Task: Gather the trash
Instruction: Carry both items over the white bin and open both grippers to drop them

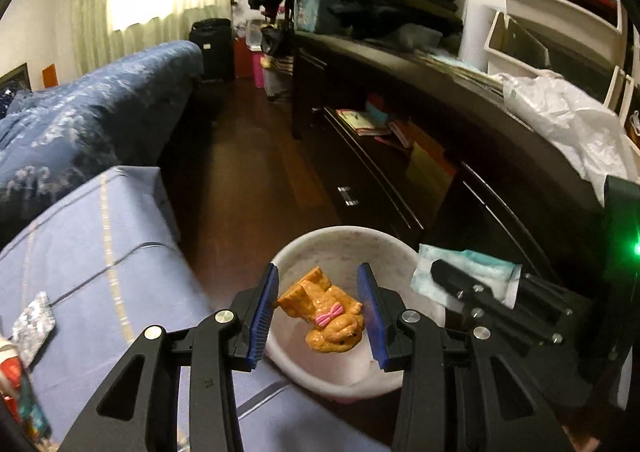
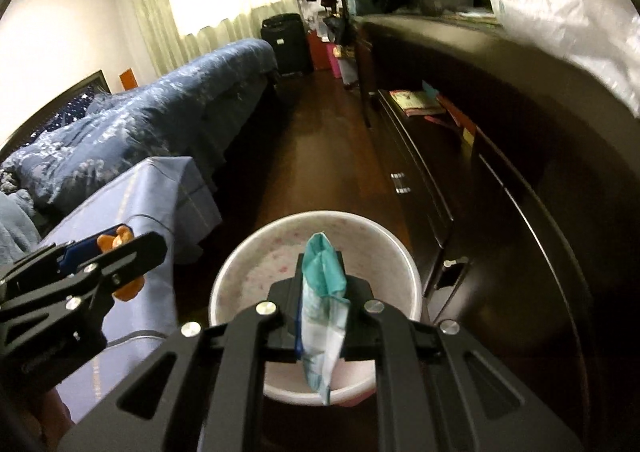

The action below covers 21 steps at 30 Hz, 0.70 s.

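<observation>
A white waste bin (image 1: pixel 384 242) with pink speckles inside stands on the dark floor; it also shows in the right wrist view (image 2: pixel 256 252). My left gripper (image 1: pixel 320 312) is open above the bin, and an orange toy dog with a pink bow (image 1: pixel 326 312) sits between its blue pads, seemingly loose. The toy shows beside the left gripper in the right wrist view (image 2: pixel 120 238). My right gripper (image 2: pixel 320 292) is shut on a teal and white wrapper (image 2: pixel 324 312) and holds it over the bin. The wrapper also shows in the left wrist view (image 1: pixel 468 272).
A table with a lavender cloth (image 1: pixel 88 252) stands left of the bin, with a silver packet (image 1: pixel 32 326) on it. A bed with a blue quilt (image 1: pixel 88 120) lies behind. A long dark cabinet (image 1: pixel 440 140) runs along the right, with a white plastic bag (image 1: pixel 560 116) on top.
</observation>
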Tool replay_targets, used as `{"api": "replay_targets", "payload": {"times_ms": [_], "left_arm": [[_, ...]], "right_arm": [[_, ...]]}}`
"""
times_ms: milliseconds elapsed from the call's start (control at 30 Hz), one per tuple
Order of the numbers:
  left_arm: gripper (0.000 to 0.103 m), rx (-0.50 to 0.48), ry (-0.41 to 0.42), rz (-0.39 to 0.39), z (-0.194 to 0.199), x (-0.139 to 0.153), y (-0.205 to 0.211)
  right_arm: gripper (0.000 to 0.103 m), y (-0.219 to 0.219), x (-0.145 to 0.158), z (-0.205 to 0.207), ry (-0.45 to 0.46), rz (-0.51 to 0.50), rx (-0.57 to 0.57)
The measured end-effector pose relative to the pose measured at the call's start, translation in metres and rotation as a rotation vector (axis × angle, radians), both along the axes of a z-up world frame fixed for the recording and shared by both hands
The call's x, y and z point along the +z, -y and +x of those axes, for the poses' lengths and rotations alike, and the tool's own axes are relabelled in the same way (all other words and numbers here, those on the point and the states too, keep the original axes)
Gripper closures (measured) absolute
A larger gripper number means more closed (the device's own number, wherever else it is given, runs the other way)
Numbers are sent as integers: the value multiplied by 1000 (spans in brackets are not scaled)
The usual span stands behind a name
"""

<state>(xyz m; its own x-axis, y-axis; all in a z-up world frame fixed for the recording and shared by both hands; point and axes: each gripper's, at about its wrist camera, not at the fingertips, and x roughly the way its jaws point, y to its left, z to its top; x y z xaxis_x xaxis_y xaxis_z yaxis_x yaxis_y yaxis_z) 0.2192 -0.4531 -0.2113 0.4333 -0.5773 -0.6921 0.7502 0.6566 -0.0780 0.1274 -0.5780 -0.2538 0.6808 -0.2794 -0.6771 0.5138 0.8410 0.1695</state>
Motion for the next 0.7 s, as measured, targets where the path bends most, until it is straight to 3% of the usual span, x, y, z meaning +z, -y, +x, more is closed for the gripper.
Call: {"api": "replay_targets", "payload": {"times_ms": [300,467,533,633,700], "left_arm": [[62,56,-73,33,31,-28,27],[60,64,-135,37,42,-38,35],[47,64,-164,36,45,-42,37],[25,80,-172,14,47,-41,37],[16,87,-157,7,46,-39,37]], "right_arm": [[86,17,-34,22,-70,1,-9],[73,18,-47,30,-92,7,-4],[57,17,-50,30,-94,8,-4],[48,18,-51,30,-95,5,-9],[41,17,-50,29,-94,-3,-16]]}}
